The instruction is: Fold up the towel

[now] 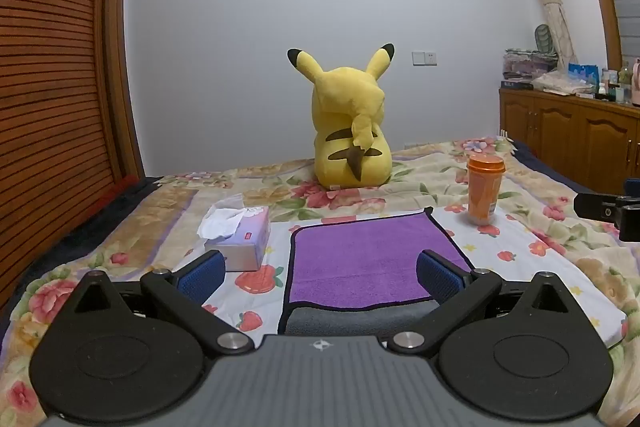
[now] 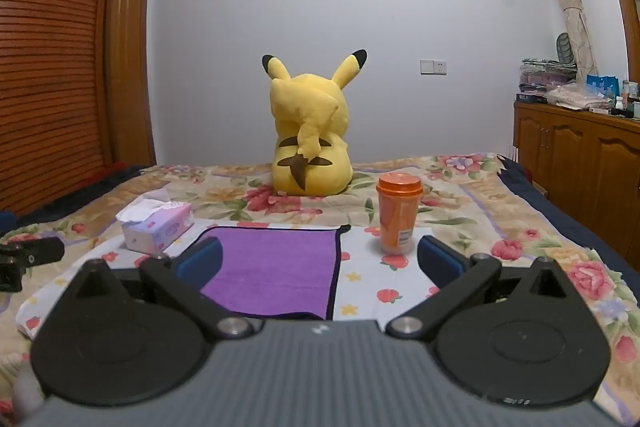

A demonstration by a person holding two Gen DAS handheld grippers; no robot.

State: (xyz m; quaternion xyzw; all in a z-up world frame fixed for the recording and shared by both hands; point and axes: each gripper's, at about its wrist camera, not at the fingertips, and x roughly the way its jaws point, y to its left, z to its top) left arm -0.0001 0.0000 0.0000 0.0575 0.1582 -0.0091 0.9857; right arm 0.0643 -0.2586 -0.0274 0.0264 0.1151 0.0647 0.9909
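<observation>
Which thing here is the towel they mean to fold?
Start at the big yellow plush toy sitting on the flowered bed. Nearer, between a tissue box and an orange cup, lies the towel: flat, purple, dark-edged.

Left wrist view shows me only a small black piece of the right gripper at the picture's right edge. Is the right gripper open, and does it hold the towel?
Observer: The right gripper is open and holds nothing. The purple towel lies flat on the bed in front of it.
Operator: Which part of the towel is it aimed at?
Observer: In the right wrist view the towel's right border runs up between the two fingers. The left finger overlaps the purple cloth in the picture, and the right finger overlaps the base of the orange cup. I cannot tell if either finger touches anything.
</observation>
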